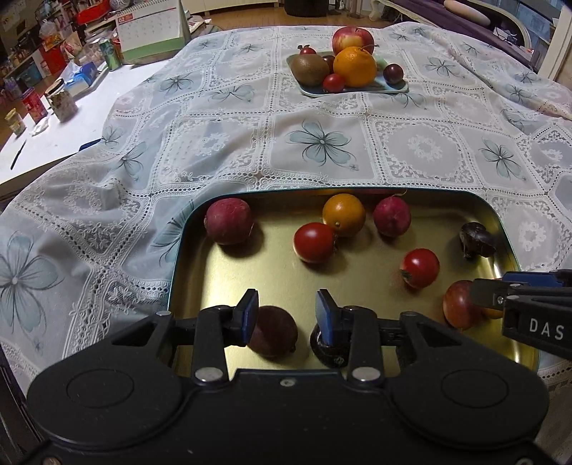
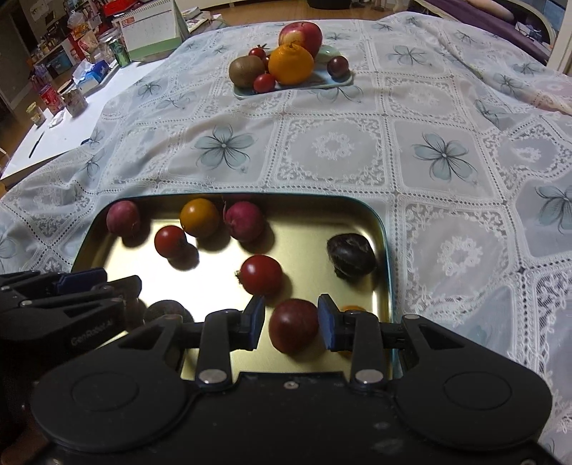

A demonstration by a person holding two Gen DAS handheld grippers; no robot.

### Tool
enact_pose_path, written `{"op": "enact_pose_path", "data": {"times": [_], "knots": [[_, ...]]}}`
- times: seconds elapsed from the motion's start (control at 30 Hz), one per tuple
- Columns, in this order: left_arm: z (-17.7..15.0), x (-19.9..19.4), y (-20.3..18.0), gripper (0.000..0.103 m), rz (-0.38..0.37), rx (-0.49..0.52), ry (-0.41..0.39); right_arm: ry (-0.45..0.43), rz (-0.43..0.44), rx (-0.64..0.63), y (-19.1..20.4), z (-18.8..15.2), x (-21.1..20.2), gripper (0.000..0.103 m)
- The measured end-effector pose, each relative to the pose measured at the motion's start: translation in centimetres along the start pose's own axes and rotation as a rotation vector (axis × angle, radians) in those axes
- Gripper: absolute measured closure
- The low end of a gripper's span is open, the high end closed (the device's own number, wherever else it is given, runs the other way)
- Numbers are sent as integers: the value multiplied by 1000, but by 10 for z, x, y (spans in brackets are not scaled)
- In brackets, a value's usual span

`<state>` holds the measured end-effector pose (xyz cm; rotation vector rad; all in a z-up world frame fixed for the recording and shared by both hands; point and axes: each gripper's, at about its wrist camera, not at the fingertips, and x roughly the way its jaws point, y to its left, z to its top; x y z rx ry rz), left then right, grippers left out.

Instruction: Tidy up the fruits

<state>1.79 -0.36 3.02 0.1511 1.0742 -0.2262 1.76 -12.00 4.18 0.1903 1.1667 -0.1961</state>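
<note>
— Since my right gripper (image 2: 290, 323) stood over the gold tin (image 2: 382, 229), what sat between its fingers?

— A dark red plum (image 2: 293, 325) by the tin's near wall, fingers narrow, maybe touching. Smooth, light, bruisable; I'd pinch its widest middle gently.

— The left gripper (image 1: 286, 311)?

— Parted, empty.

In the left wrist view the left tool (image 1: 287, 314) covers part of a dark brown fruit (image 1: 277, 334) behind its left finger and most of a black wrinkled fruit (image 1: 330, 352) behind its right; the right tool (image 1: 500, 291) hides the edge of a dark red plum (image 1: 459, 304), and an orange scrap beside it cannot be identified; in the right wrist view the orange thing (image 2: 352, 308) behind the right finger stays mostly hidden; the desk calendar (image 2: 150, 30) print is too small to read.
</note>
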Motion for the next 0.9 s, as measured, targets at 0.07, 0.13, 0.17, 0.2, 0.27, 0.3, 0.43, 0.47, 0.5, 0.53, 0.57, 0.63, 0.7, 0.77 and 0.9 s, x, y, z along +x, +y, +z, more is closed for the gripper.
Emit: {"op": "enact_pose_path", "data": {"times": [0.07, 0.13, 0.17, 0.2, 0.27, 0.3, 0.43, 0.47, 0.5, 0.53, 0.57, 0.63, 0.7, 0.77, 0.9], "knots": [[-2, -2, 0, 59, 0, -3, -3, 4, -2, 4, 0, -1, 0, 68], [-5, -3, 0, 59, 7, -3, -7, 8, -10, 2, -1, -5, -2, 68], [-6, -4, -1, 59, 9, -1, -9, 8, -13, 0, -1, -6, -3, 68], [-7, -4, -1, 59, 11, 0, -11, 8, -16, -4, 0, -7, -3, 68], [-10, -5, -1, 59, 15, 0, -13, 11, -17, -9, 0, -8, -3, 68], [-11, -6, -1, 59, 16, -1, -15, 15, -17, -11, 0, -9, -3, 68], [-14, -7, 0, 59, 27, -5, -17, 26, -14, -8, 1, -12, -4, 68], [-14, -7, 0, 59, 28, -8, -15, 26, -14, -8, 1, -12, -4, 68], [-14, -7, 1, 59, 29, -12, -12, 22, -14, -10, 1, -12, -5, 68], [-14, -6, 1, 59, 27, -15, -10, 22, -14, -10, 1, -12, -5, 68], [-14, -6, 2, 59, 24, -16, -9, 21, -16, -11, 1, -12, -5, 68], [-15, -5, 2, 59, 22, -17, -5, 21, -16, -9, 1, -12, -5, 68], [-15, -4, 2, 59, 21, -15, -2, 27, -16, -9, 1, -12, -4, 68], [-16, -3, 1, 59, 19, -14, 4, 33, -16, -8, 1, -12, -2, 68], [-17, -2, 0, 59, 14, -3, 4, 43, -16, -4, 0, -13, 0, 68]]}}
